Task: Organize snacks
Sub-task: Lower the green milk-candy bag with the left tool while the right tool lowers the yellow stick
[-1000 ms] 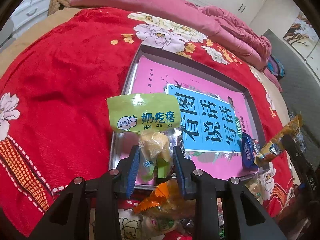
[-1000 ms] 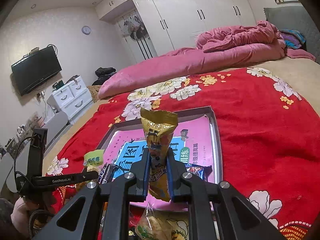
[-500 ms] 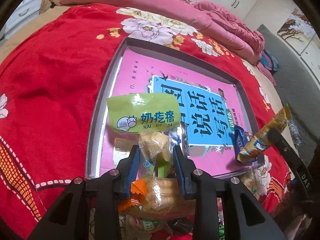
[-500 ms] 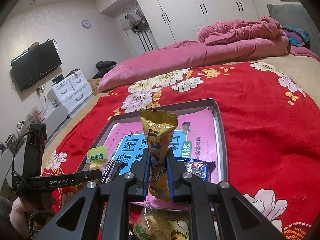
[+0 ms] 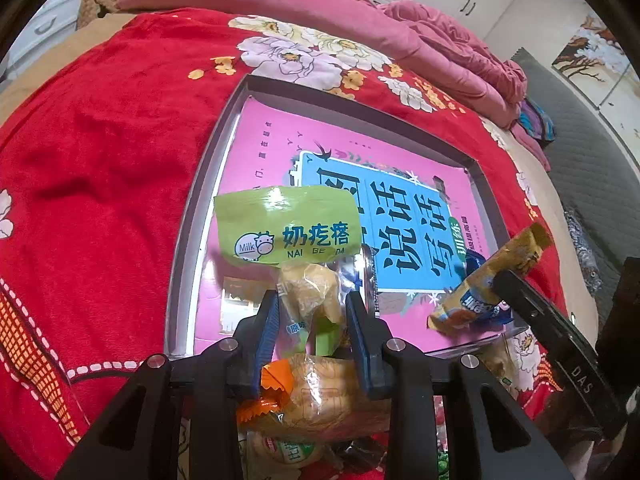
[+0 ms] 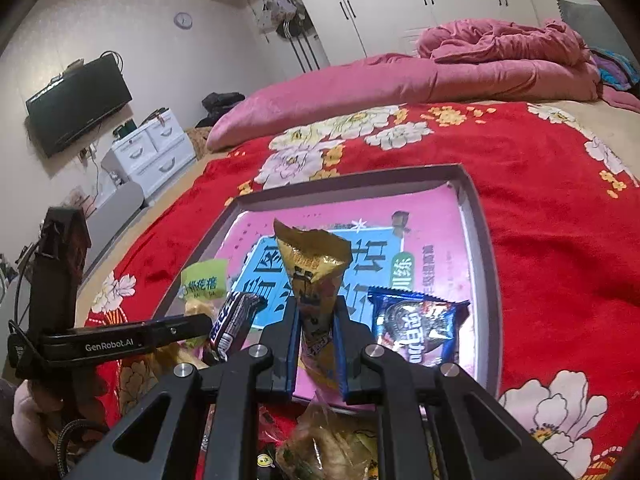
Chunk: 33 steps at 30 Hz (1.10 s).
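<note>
My left gripper is shut on a green-topped milk snack bag and holds it upright over the near left part of the grey tray. The bag also shows in the right wrist view. My right gripper is shut on a gold snack packet, held upright over the tray's near edge; the packet also shows in the left wrist view. A blue cookie packet and a dark bar lie in the tray on a pink and blue book.
The tray lies on a red flowered blanket on a bed. A heap of loose snack packets lies just under my grippers, before the tray. A pink quilt lies at the far side. White drawers stand left.
Both grippers have moved forward and lower over the tray with their packets still held. The gold packet now hangs close to the blue cookie packet at the tray's near right.
</note>
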Motion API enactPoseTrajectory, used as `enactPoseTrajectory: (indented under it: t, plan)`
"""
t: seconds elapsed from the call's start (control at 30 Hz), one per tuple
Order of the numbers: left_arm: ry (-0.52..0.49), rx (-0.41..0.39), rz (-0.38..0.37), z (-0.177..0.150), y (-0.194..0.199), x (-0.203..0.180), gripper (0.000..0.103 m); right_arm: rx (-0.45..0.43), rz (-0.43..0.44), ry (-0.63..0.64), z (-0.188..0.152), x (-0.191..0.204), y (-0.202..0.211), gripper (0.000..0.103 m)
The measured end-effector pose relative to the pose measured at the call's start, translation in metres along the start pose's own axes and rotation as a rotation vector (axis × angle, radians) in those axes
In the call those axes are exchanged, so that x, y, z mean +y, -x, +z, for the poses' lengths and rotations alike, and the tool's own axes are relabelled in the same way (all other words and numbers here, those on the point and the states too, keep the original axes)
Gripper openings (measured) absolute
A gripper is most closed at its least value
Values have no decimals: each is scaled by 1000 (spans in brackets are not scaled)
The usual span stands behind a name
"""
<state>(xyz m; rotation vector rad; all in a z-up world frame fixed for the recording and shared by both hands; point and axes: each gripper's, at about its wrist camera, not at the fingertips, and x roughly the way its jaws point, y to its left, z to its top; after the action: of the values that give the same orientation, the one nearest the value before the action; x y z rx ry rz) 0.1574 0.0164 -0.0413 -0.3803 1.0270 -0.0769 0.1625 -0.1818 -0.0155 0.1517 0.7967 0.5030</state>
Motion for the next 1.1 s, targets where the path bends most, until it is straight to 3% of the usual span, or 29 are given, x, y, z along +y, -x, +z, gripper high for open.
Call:
enactPoseTrajectory:
  t: [0.73, 1.1]
  plan:
    - [15, -12, 51, 4, 1, 11, 35, 93, 15, 26, -8, 6, -24, 16]
    - [14, -11, 52, 4, 1, 11, 36, 98, 4, 32, -9, 7, -23, 16]
